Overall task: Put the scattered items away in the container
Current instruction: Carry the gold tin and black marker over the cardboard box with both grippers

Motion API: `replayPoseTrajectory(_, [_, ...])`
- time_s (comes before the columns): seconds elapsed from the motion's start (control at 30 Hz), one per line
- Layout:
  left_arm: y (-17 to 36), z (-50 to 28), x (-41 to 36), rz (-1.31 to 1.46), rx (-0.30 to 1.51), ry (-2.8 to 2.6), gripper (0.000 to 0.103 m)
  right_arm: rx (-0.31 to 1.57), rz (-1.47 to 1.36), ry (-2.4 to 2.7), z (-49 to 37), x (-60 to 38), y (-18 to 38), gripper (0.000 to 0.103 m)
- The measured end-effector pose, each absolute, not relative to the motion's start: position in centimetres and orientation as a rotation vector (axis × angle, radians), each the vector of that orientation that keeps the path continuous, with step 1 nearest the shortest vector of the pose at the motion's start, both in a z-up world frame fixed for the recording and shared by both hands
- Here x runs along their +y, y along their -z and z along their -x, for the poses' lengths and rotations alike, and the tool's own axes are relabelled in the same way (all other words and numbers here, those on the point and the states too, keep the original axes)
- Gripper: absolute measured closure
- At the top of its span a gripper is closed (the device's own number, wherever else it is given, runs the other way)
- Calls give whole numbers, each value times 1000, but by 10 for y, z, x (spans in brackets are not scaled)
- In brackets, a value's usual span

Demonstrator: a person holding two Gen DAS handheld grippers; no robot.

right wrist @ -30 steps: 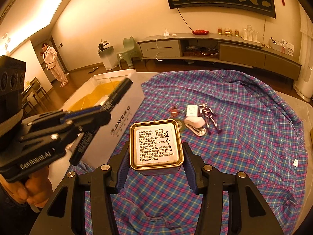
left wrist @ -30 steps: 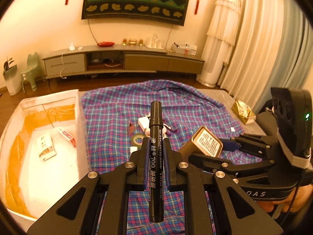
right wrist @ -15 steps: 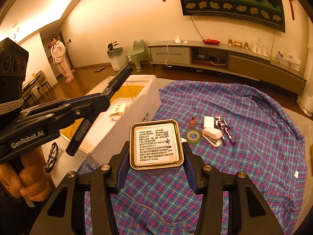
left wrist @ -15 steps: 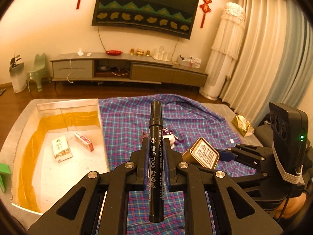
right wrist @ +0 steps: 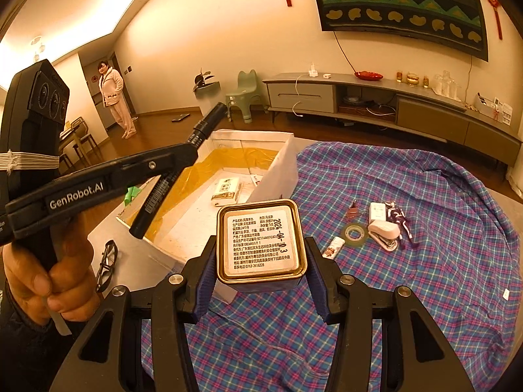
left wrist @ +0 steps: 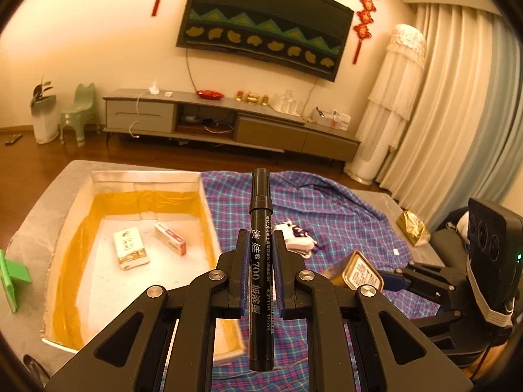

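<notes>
Left gripper (left wrist: 258,271) is clamping a slim black plastic marker pen (left wrist: 260,261) lengthwise; right gripper (right wrist: 261,272) is squeezing a square gold metal tin (right wrist: 261,243) by its side walls. Both are hanging just beside the white open box with yellow lining (left wrist: 206,209), near its right wall.

Risk, as judged: smooth round marker is liable to slide out; slick tin may twist between pads or clip the thin wall. Plaid cloth (right wrist: 425,261) is lying rumpled, soft.

One marker (left wrist: 260,261), one tin (right wrist: 261,241), two boxes (left wrist: 130,248) in one container (left wrist: 147,176).
</notes>
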State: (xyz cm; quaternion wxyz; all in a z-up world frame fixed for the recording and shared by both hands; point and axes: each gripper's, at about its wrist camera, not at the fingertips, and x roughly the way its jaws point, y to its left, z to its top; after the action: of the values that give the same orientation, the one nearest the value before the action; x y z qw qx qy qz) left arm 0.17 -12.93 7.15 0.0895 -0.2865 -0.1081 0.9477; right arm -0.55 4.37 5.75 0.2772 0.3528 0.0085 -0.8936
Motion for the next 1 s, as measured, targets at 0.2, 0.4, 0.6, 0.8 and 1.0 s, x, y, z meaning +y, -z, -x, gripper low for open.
replayPoseTrajectory(0.2, [-74, -5, -145, 846, -358, -2837, 90, -23, -941, 2376, 8, 28, -65, 52])
replayPoseTrajectory(0.4, [-74, -10, -166, 833, -400, -2866, 90, 24, -921, 2354, 9, 3, -75, 52])
replayPoseTrajectory(0.6, [-64, -6, -199, 855, -491, -2888, 90, 75, -923, 2336, 13, -18, -77, 52])
replayPoseTrajectory(0.8, [-48, 6, -227, 879, -590, -2901, 90, 126, -935, 2325, 22, -38, -75, 52])
replayPoseTrajectory(1.0, [-36, 16, -244, 912, -657, -2892, 90, 165, -953, 2307, 37, -60, -70, 52])
